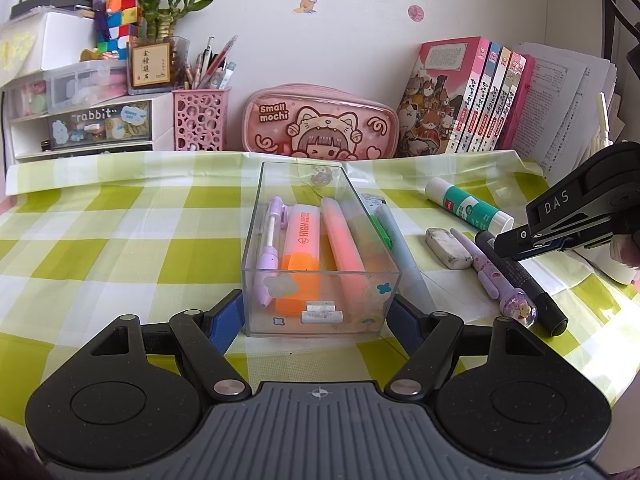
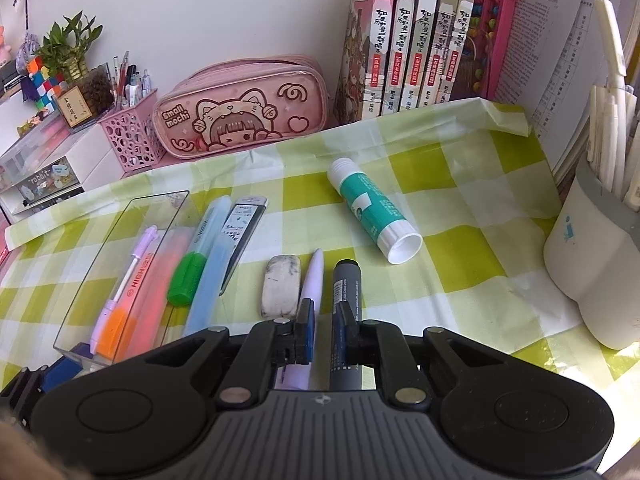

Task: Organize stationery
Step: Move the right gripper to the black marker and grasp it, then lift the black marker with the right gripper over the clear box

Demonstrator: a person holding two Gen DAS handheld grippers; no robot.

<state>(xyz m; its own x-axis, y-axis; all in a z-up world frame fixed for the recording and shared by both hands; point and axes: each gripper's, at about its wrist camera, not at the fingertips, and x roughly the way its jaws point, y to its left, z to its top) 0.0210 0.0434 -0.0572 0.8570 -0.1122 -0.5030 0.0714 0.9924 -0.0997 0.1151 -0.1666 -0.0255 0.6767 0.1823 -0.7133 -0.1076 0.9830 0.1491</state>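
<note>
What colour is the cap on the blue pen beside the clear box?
Green cap, clearest in the right wrist view.

A home study corner, likely a child's. Table [image 1: 100, 240] draped in green-and-white checked cloth, pushed against a white wall dotted with cartoon stickers [image 1: 306, 4]. Along the back edge: pink cartoon pencil case [image 1: 320, 122], pink pen holder [image 1: 199, 118], row of comic books [image 1: 472, 100], small drawer unit labelled "rabbit" [image 1: 100, 124], bamboo plant [image 1: 160, 12], puzzle cubes [image 1: 120, 20].
</note>
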